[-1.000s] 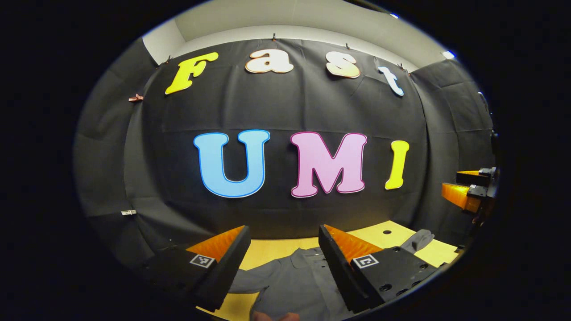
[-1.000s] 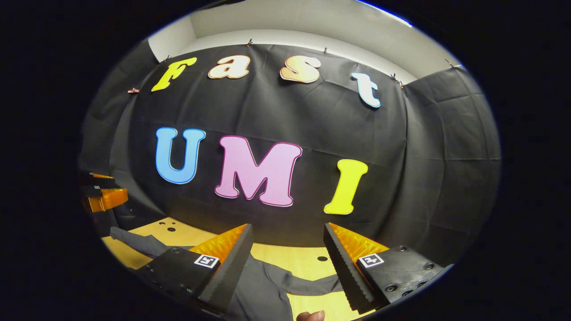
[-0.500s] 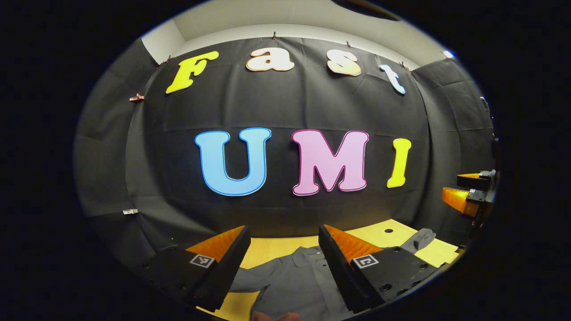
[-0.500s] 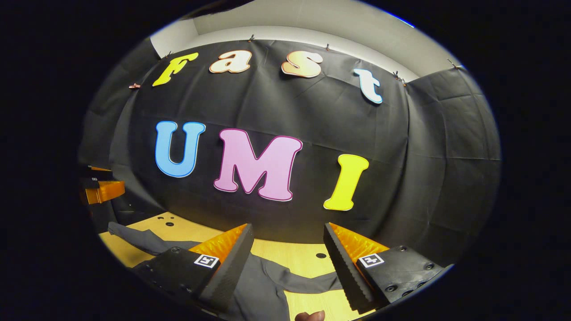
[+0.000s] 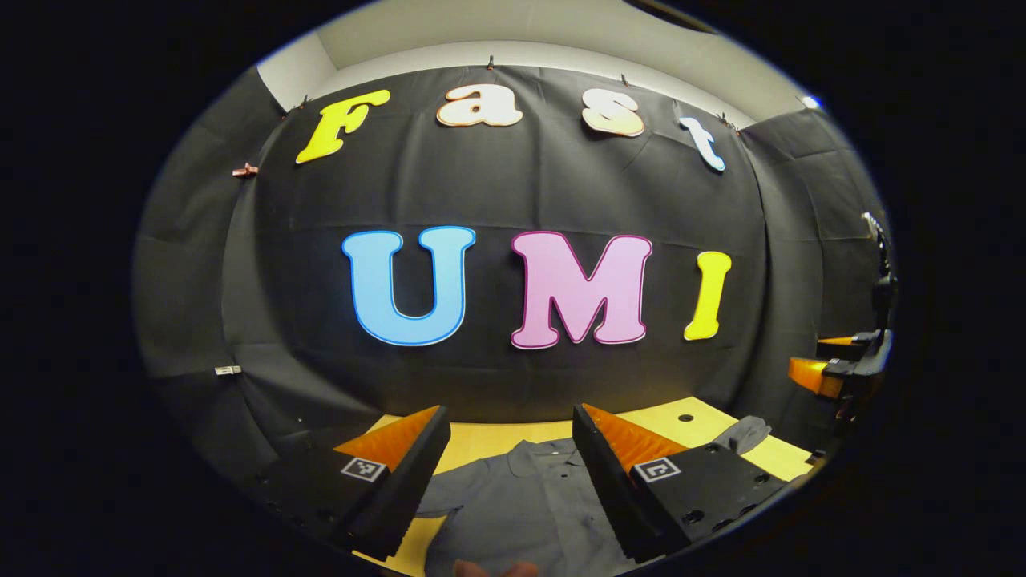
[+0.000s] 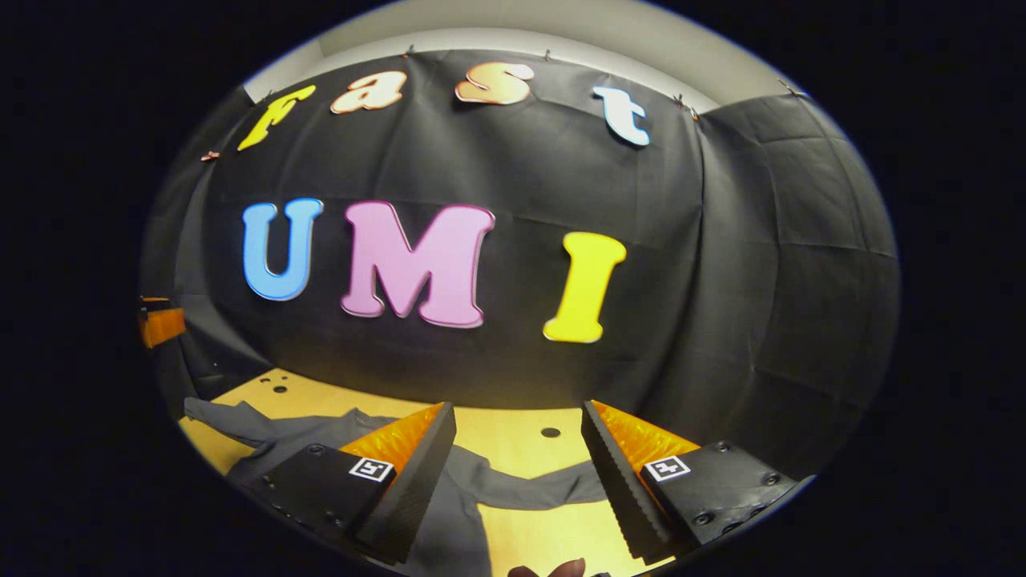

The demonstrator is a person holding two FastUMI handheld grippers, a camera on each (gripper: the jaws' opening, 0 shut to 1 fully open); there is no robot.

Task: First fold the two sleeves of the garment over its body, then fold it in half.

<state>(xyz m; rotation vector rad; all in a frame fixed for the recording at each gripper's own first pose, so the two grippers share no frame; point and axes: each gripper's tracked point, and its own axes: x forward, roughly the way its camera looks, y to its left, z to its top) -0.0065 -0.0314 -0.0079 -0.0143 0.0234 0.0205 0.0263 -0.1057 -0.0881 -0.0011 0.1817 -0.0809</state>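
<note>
A grey shirt [image 5: 521, 501] lies spread on the yellow wooden table [image 5: 497, 434], collar toward the far wall. In the left gripper view my left gripper [image 5: 510, 423] hovers open above the shirt's body, nothing between its fingers. One sleeve's cuff [image 5: 744, 434] lies at the right, below the other gripper [image 5: 834, 365] held in the air. In the right gripper view my right gripper [image 6: 518, 418] stands open over a sleeve [image 6: 537, 487] that runs across the table; the shirt's other sleeve [image 6: 232, 417] stretches to the left.
The table has small round holes [image 6: 550, 432] near its far edge, which meets the black cloth wall [image 6: 513, 361]. A fingertip [image 6: 553, 570] shows at the bottom of the right gripper view, and another fingertip [image 5: 489, 569] at the bottom of the left gripper view.
Both grippers have tilted down and forward a little, the right one more, so more of the table and shirt shows. Both stayed open.
</note>
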